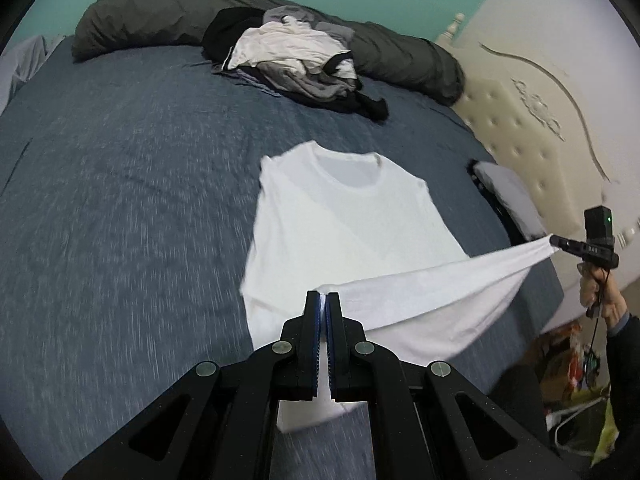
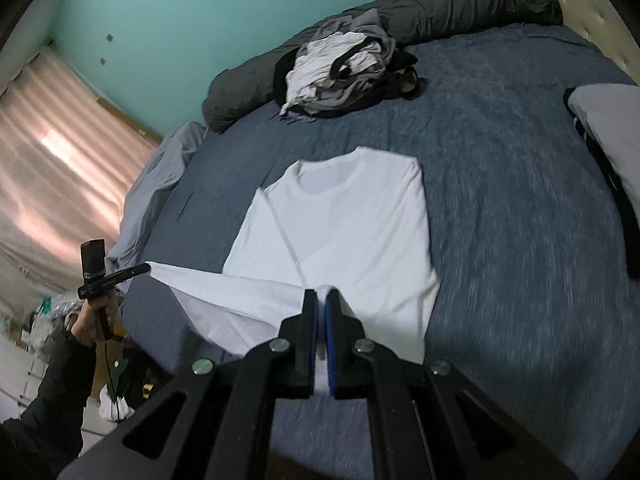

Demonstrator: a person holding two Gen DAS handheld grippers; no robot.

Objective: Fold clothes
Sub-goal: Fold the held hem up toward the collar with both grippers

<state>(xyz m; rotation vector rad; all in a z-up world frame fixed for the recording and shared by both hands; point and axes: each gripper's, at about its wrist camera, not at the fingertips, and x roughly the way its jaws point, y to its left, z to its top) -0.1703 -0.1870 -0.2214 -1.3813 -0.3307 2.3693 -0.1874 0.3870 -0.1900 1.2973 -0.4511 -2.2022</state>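
Pinching the white shirt (image 1: 344, 216) hem in both closed grippers (image 1: 323, 300) (image 2: 321, 298), keep it taut and level while you fold.

This was a home bedroom. A wide bed (image 1: 120, 168) with a blue cover filled it, a cream tufted headboard (image 1: 520, 120) at one side, a heap of clothes (image 1: 296, 60) on top, pink curtains (image 2: 60, 152) against teal walls (image 2: 160, 20).
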